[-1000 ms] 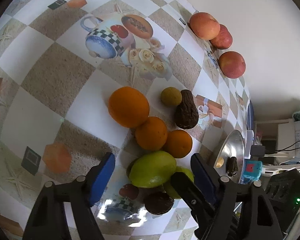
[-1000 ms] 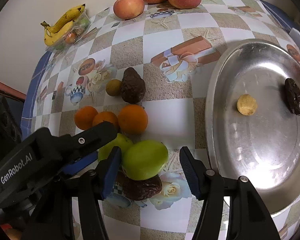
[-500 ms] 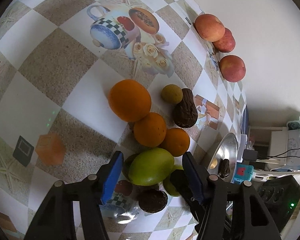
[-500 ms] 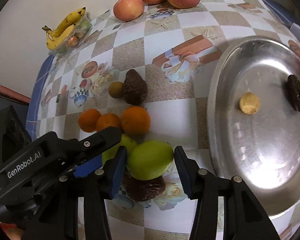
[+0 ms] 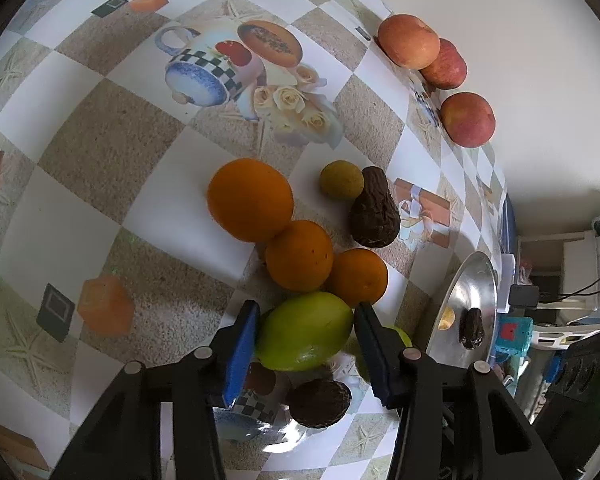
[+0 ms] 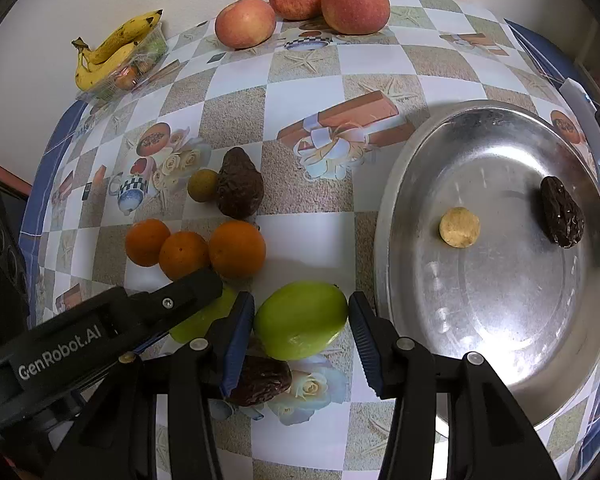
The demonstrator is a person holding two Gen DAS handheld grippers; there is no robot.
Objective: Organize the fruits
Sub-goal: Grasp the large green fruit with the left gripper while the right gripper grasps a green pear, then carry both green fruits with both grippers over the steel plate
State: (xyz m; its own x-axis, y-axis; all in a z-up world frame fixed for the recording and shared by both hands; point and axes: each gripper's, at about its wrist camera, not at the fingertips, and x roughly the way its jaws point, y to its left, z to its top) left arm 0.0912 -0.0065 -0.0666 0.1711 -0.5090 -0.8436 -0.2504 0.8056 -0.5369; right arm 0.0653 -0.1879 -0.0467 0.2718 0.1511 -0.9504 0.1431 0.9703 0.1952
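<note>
Two green mangoes lie side by side on the patterned tablecloth. My left gripper point(image 5: 305, 338) has its blue pads closed against one green mango point(image 5: 304, 332). My right gripper point(image 6: 301, 326) has its pads closed against the other green mango point(image 6: 301, 325). The left gripper's arm point(image 6: 100, 336) crosses the right wrist view and hides most of the left mango point(image 6: 204, 316). Three oranges point(image 6: 196, 250) sit just behind. A dark wrinkled fruit point(image 6: 260, 380) lies under the right gripper.
A steel tray point(image 6: 500, 280) at the right holds a small yellow fruit point(image 6: 459, 227) and a dark fruit point(image 6: 562, 212). A dark avocado point(image 6: 239, 188) and a small green fruit point(image 6: 203, 185) lie mid-table. Three apples point(image 6: 300, 4) and bananas point(image 6: 112, 52) stand by the wall.
Both grippers have moved forward and narrowed around the green mangoes, from wide open to pads against the fruit. The fruits have not shifted.
</note>
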